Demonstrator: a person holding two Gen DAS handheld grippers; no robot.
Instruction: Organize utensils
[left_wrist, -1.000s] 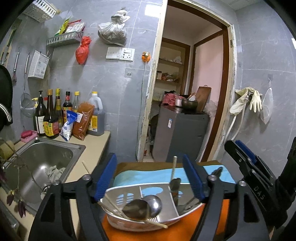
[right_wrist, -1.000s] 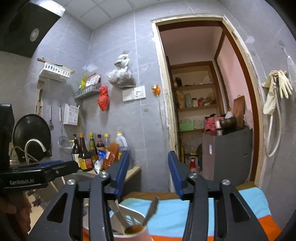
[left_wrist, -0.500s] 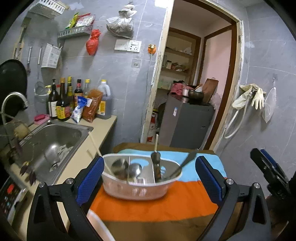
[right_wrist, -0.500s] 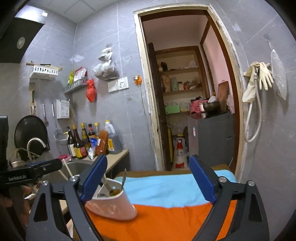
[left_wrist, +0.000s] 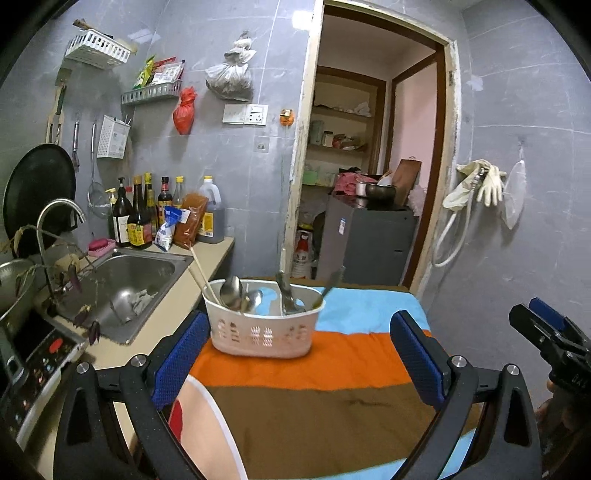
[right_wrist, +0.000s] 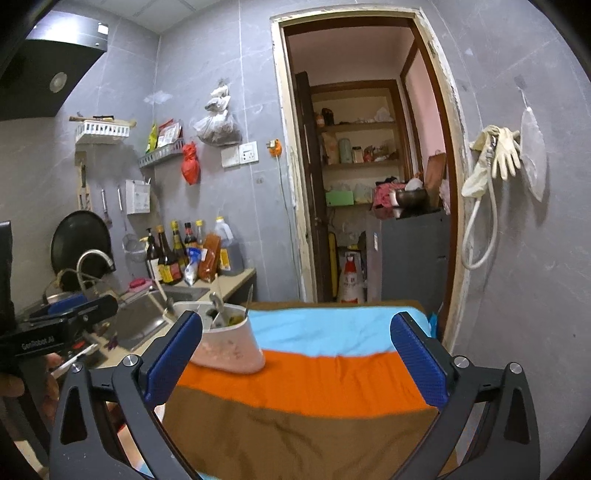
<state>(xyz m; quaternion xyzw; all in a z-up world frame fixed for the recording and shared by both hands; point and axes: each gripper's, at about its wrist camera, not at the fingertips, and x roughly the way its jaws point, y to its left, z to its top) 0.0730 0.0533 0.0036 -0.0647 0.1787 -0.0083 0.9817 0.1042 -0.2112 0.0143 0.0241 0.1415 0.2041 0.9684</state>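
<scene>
Both claws were spread wide and held nothing: the left gripper and the right gripper hovered above a striped cloth. Ahead of them a pale plastic caddy stood on the cloth's orange band, holding spoons, chopsticks and other utensils upright in compartments. The caddy looked light and tippable and the metal handles slippery, so a firm pinch partway down a handle seemed safest.

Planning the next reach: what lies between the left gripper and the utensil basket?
Only bare striped cloth between the left gripper and utensil basket, per the left wrist view.
</scene>
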